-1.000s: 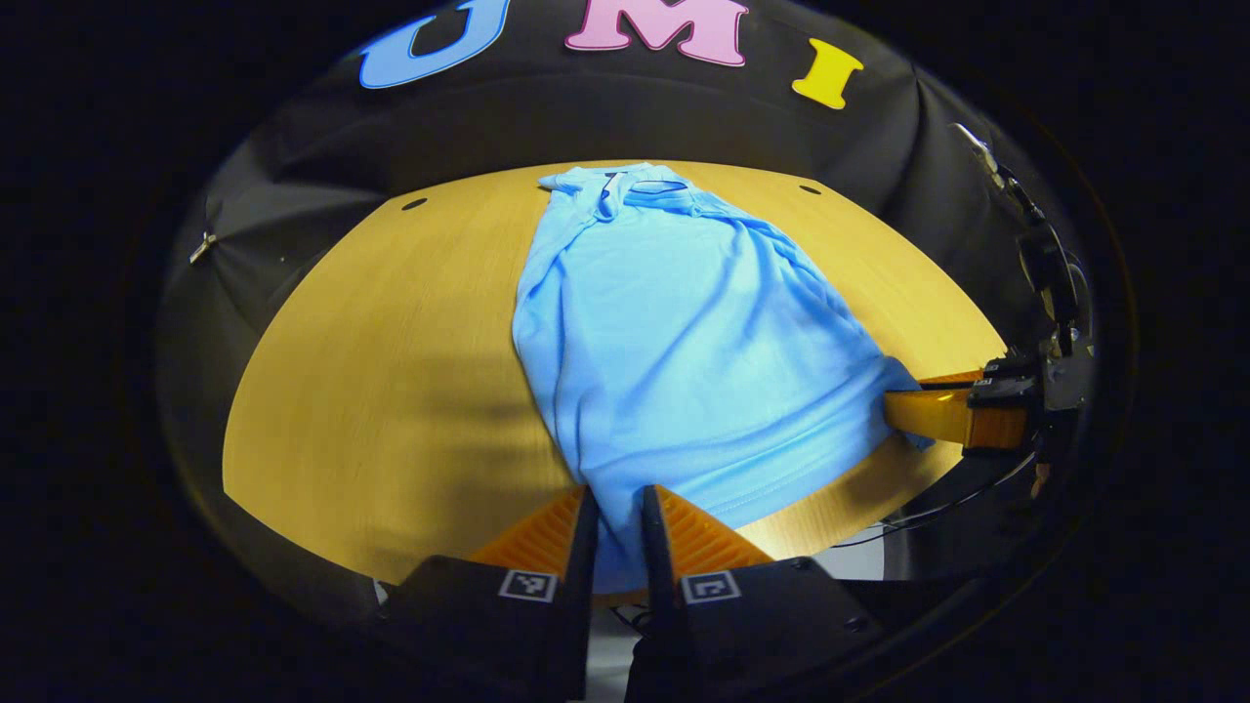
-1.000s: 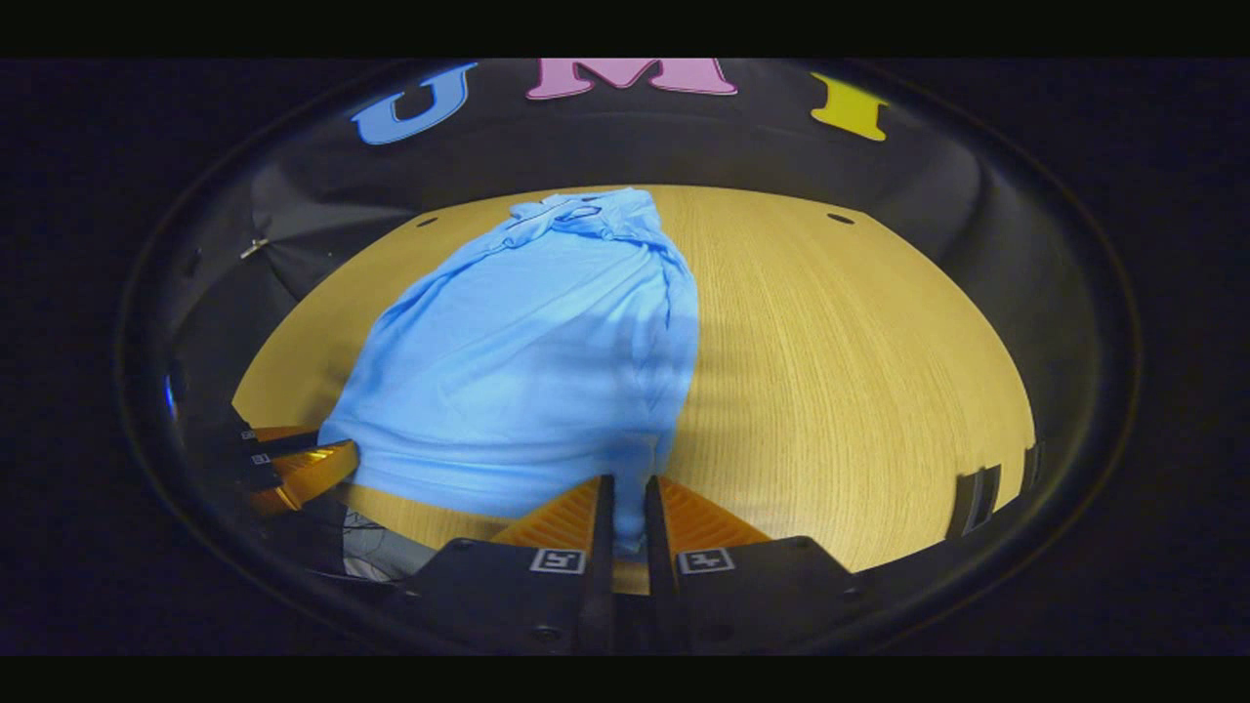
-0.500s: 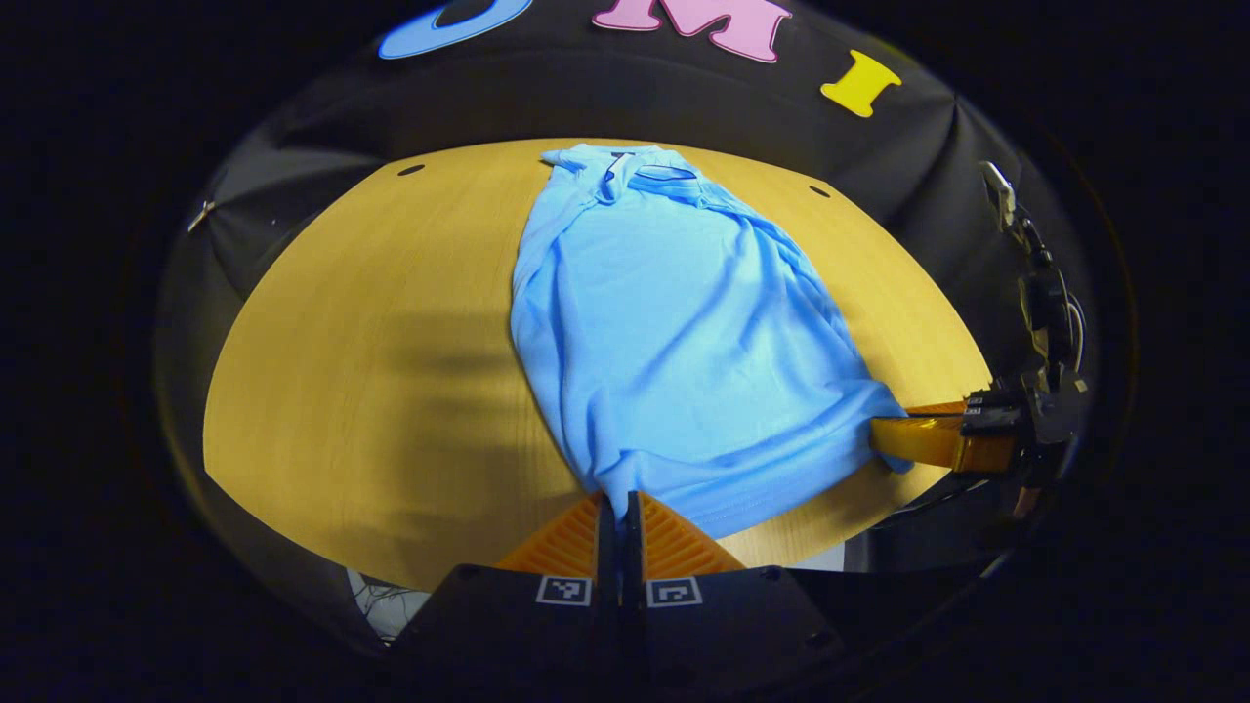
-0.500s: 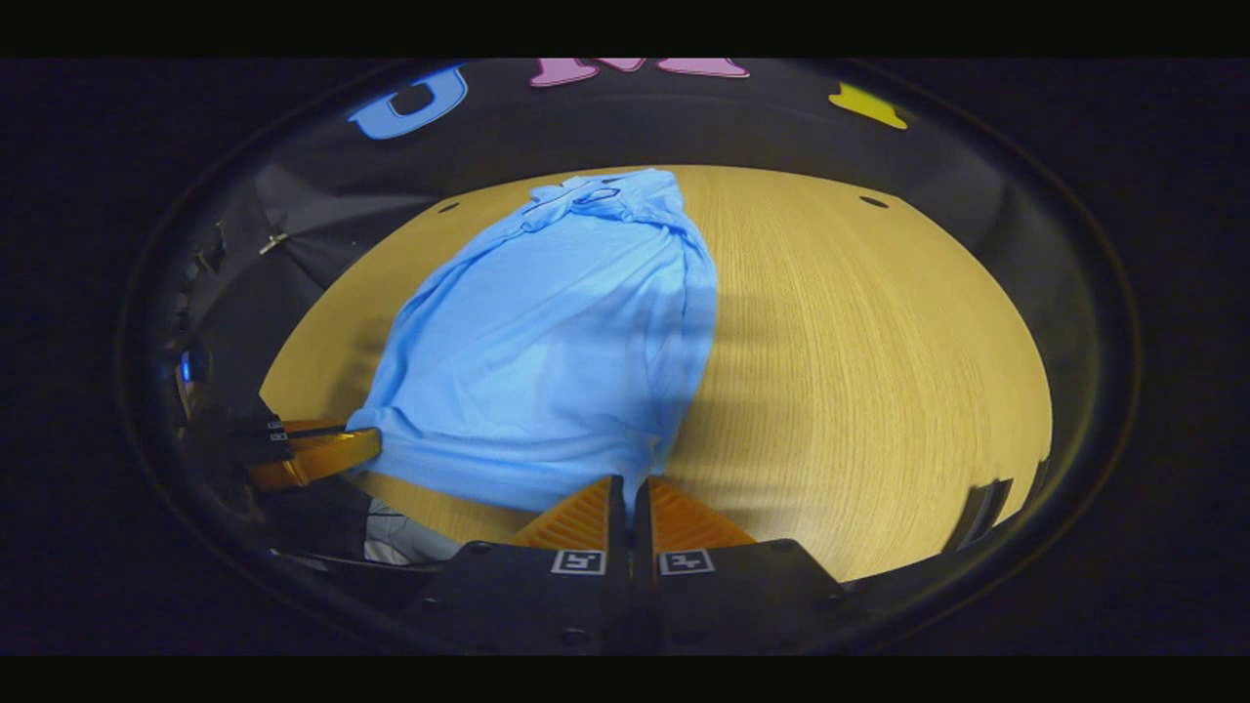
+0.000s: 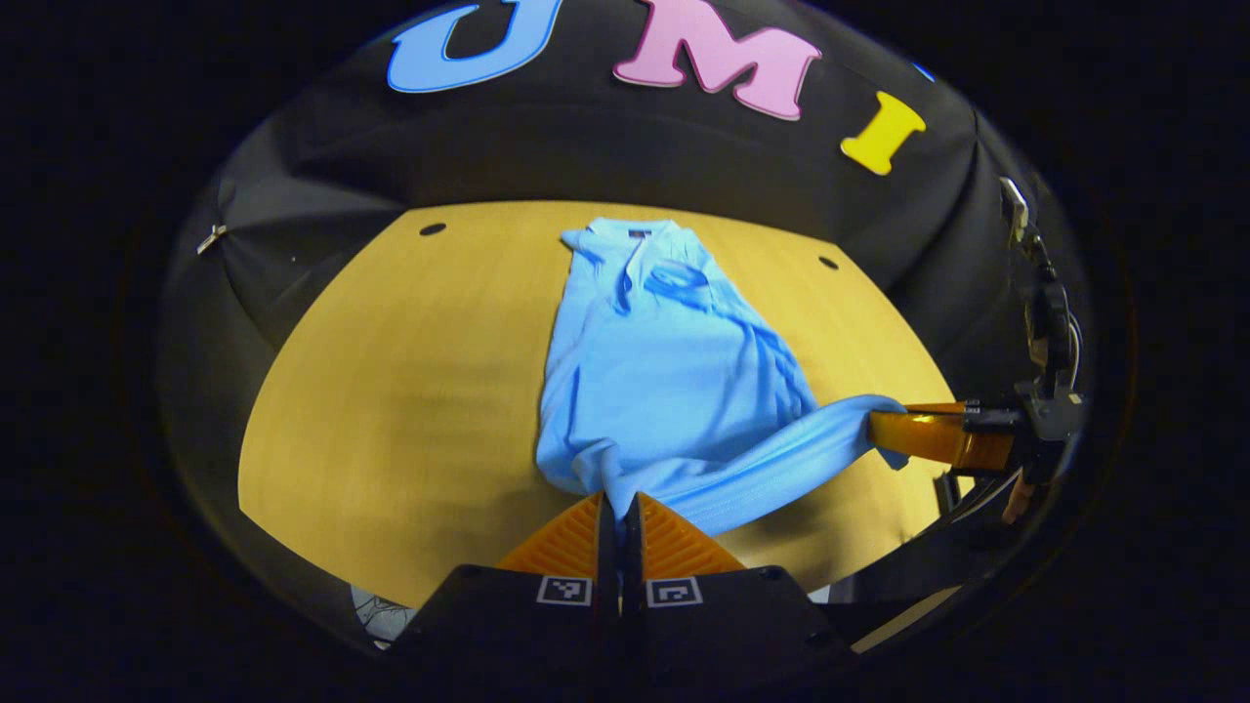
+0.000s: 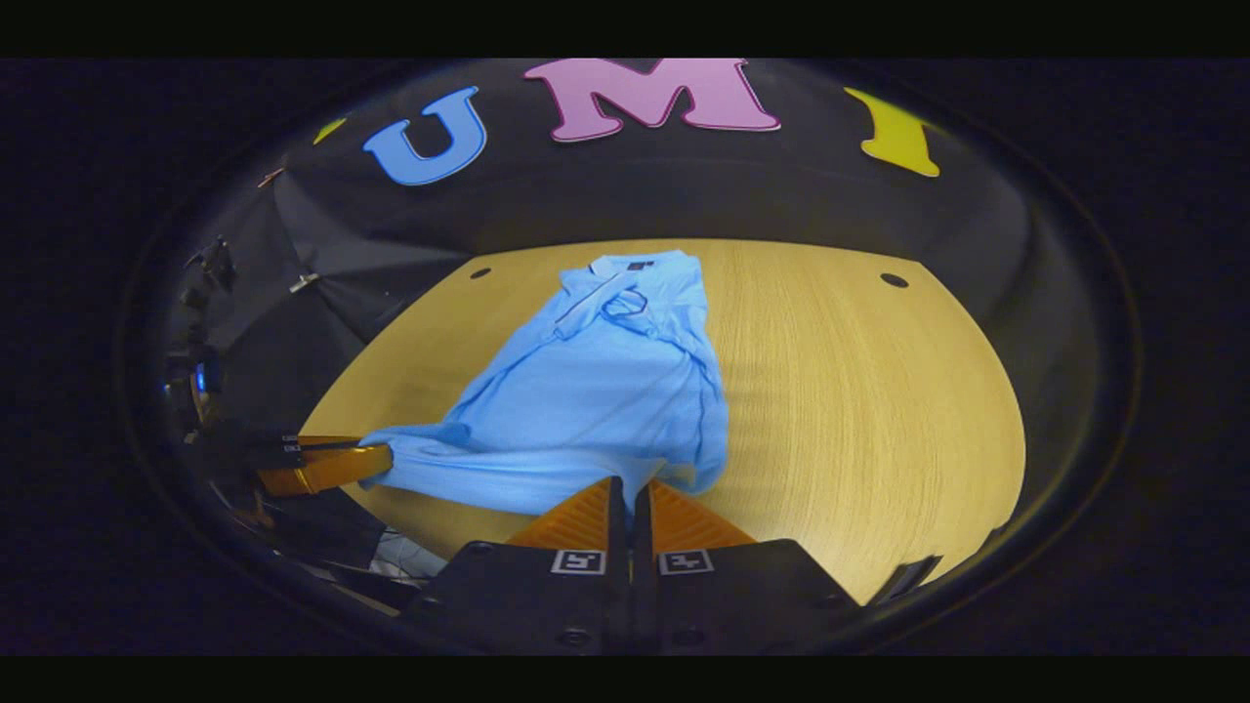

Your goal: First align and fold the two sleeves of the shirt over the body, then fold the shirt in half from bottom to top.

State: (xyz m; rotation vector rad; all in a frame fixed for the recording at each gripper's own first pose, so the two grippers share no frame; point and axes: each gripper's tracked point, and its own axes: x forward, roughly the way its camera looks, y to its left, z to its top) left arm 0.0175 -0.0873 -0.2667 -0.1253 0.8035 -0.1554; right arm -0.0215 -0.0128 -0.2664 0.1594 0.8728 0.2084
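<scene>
Lengthwise, the light blue cotton shirt (image 5: 664,381) lies on the yellow wooden table (image 5: 391,391), collar far, hem near; left tongs (image 5: 619,508) and right tongs (image 6: 630,493) each pinch a hem corner, lifted, facing the collar

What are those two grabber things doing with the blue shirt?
A person is folding the blue shirt on the wooden table with a gripper in each hand. The left gripper and the right gripper each pinch a bottom corner of the shirt, fingers closed on the cloth. The bottom edge is lifted off the table between them, while the collar end lies flat at the far side. The bottom-to-top fold looks underway.
</scene>
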